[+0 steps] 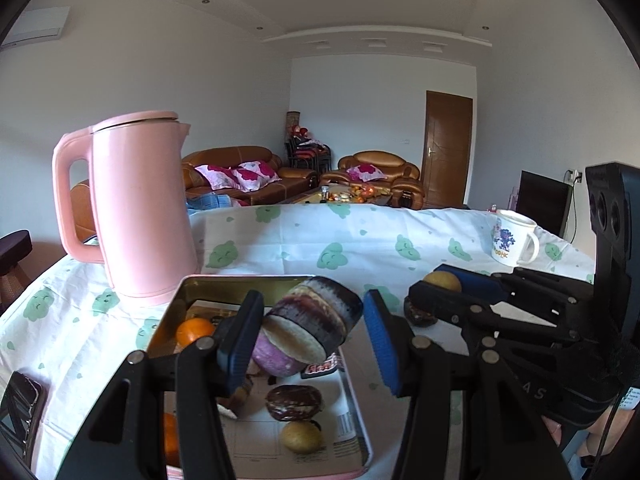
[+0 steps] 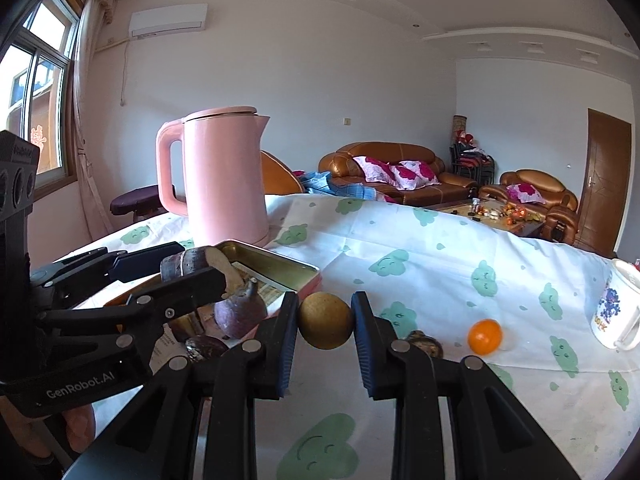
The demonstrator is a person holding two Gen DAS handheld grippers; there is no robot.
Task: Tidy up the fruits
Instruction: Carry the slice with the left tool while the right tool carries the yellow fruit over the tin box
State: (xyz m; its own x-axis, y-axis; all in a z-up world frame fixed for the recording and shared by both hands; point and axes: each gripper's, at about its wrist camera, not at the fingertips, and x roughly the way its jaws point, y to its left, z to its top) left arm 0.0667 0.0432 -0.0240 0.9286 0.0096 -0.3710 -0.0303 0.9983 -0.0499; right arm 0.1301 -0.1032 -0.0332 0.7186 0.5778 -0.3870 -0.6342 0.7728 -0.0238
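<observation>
Right tool (image 2: 325, 320) at lower centre pinches a yellow-brown fruit (image 2: 325, 321) above the table (image 2: 440, 280). Left tool (image 1: 308, 332) grips a purple cut chunk (image 1: 316, 316) over the tin tray (image 1: 356, 432); orange (image 2: 485, 336) lower right, near mug (image 2: 616, 312).

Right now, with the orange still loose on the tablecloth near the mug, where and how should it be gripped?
Take the orange across its widest middle, coming from the near side, pads left and right. It is round with no handle, so any diameter works; cloth is bare on both flanks, and the mug stands apart to its right.
</observation>
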